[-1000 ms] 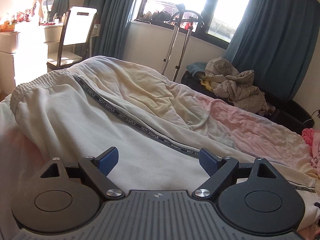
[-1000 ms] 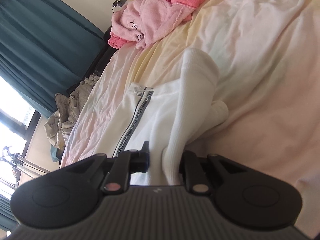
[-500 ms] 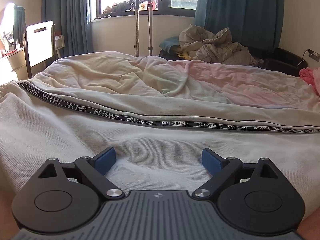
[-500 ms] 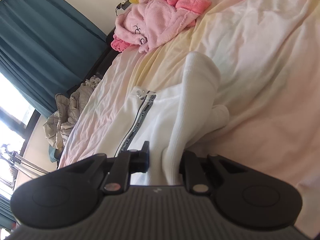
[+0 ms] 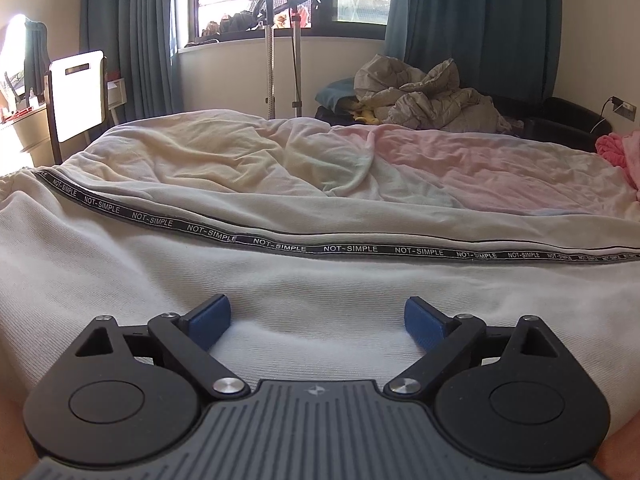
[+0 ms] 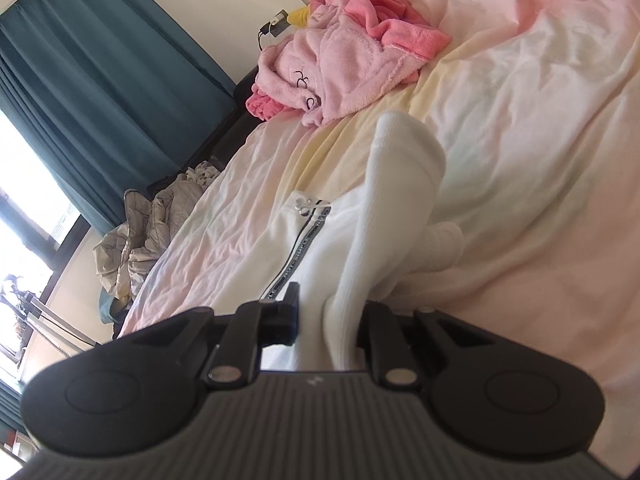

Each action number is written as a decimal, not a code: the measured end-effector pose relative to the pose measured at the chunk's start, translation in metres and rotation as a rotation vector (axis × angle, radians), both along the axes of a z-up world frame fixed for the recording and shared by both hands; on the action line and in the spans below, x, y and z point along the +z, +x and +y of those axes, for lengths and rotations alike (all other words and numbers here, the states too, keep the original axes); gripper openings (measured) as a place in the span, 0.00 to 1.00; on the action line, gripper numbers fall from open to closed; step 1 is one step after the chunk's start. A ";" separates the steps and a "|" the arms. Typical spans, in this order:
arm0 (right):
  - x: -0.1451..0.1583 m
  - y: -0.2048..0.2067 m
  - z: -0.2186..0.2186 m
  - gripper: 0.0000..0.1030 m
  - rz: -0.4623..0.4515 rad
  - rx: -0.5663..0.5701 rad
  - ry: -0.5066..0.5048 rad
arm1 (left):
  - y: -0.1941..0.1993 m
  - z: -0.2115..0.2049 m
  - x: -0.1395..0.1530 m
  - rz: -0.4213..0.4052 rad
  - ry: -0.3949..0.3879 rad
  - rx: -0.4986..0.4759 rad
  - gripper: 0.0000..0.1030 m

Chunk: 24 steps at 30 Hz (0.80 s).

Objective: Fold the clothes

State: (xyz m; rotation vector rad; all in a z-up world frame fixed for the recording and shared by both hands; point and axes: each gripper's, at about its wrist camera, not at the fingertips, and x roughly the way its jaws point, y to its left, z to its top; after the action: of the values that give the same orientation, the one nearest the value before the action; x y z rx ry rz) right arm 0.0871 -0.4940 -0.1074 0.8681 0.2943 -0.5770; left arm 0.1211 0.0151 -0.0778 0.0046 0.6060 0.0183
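Note:
White sweatpants with a black lettered side stripe lie spread across the bed. My left gripper hovers low over the white fabric, open, its blue pads wide apart with nothing between them. In the right wrist view, the same sweatpants show their ribbed cuff standing up in a raised fold. My right gripper is shut on a ridge of that white fabric near the leg end.
A pink fleece garment lies heaped near the bed's head; its edge shows as a pink heap at the right. Beyond the bed's far side are a grey crumpled quilt, a metal stand, a white chair and teal curtains.
The left gripper swung and levelled over the sweatpants, staying open. The right gripper kept its hold and shifted only slightly, with the cuff fold a little nearer.

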 end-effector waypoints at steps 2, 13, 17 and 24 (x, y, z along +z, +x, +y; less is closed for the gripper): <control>0.006 -0.001 0.002 0.14 -0.013 0.008 -0.021 | 0.000 0.001 0.001 0.003 -0.006 0.001 0.92; 0.025 0.000 0.010 0.13 -0.033 0.051 -0.132 | 0.000 0.005 0.021 -0.004 -0.085 -0.014 0.93; 0.044 0.008 0.019 0.12 -0.055 0.110 -0.212 | -0.007 0.012 0.043 -0.068 -0.134 -0.027 0.93; 0.103 0.020 0.085 0.12 -0.094 0.226 -0.495 | -0.012 0.048 0.070 -0.176 -0.238 0.002 0.93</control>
State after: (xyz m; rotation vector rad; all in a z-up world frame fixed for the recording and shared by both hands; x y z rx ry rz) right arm 0.1070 -0.4087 -0.0048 0.3745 0.1501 -0.3718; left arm 0.1086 0.0636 -0.0073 -0.2260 0.4288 -0.0509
